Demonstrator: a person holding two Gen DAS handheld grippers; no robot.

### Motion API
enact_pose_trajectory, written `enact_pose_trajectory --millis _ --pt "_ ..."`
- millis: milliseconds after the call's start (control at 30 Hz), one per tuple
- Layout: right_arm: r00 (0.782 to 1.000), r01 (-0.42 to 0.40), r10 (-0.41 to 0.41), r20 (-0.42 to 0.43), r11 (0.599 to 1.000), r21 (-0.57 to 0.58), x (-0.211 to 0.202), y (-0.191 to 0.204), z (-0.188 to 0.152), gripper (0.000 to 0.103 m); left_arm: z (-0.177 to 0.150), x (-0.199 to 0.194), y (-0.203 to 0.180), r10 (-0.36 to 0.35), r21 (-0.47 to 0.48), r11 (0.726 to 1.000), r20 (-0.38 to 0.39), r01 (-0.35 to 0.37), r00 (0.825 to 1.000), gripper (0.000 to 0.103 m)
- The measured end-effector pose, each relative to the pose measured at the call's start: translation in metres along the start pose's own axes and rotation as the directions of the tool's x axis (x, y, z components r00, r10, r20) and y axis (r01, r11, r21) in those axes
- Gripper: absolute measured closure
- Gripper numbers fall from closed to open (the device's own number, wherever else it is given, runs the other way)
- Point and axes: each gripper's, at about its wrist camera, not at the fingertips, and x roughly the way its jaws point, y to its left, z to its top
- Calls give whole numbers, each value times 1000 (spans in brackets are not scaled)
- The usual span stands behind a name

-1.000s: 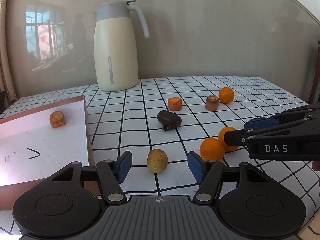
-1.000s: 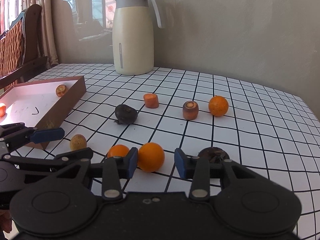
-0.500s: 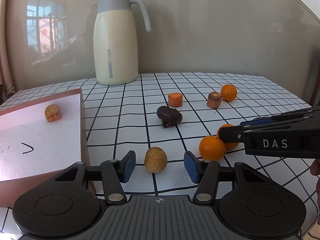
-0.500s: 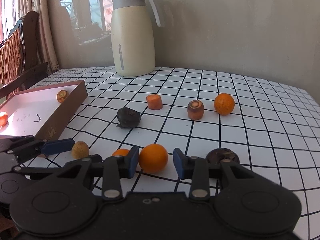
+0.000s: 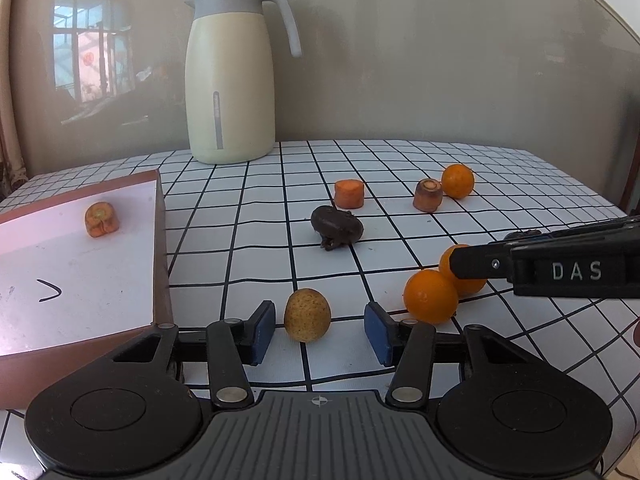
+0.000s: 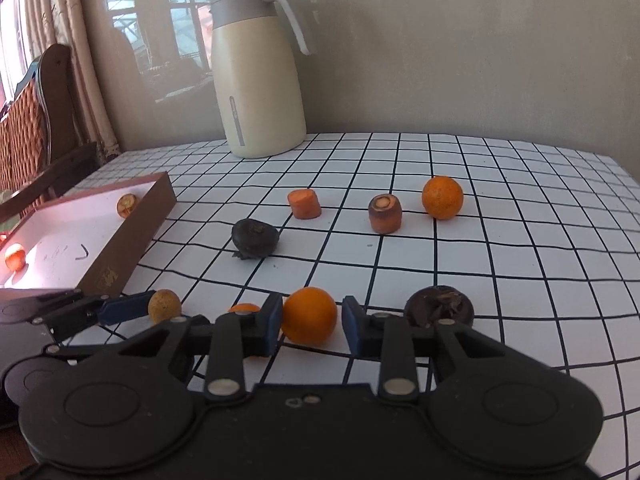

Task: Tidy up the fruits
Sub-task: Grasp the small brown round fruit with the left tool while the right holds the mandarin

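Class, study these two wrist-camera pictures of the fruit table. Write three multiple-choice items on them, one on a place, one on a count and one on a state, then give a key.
1. What lies in the brown tray?
A grapes
B carrot pieces
C a spoon

2. How many oranges are on the table?
A one
B three
C six

3. How does the cream jug stand?
A upright
B on its side
C upside down

Key:
1 B, orange stumps rest on its pale floor.
2 B, one far, two near.
3 A, its base sits flat with the lid on top.
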Motion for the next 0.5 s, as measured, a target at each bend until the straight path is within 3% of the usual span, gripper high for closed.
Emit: enact_pose_trajectory --millis 100,500 --pt "1000 17 -17 -3 999 -45 3 9 -1 79 0 0 0 0 1 1000 0 0 1000 52" --pt "997 -64 68 -29 991 114 7 -12 1 77 0 0 -3 1 2 1000 4 -1 1000 52"
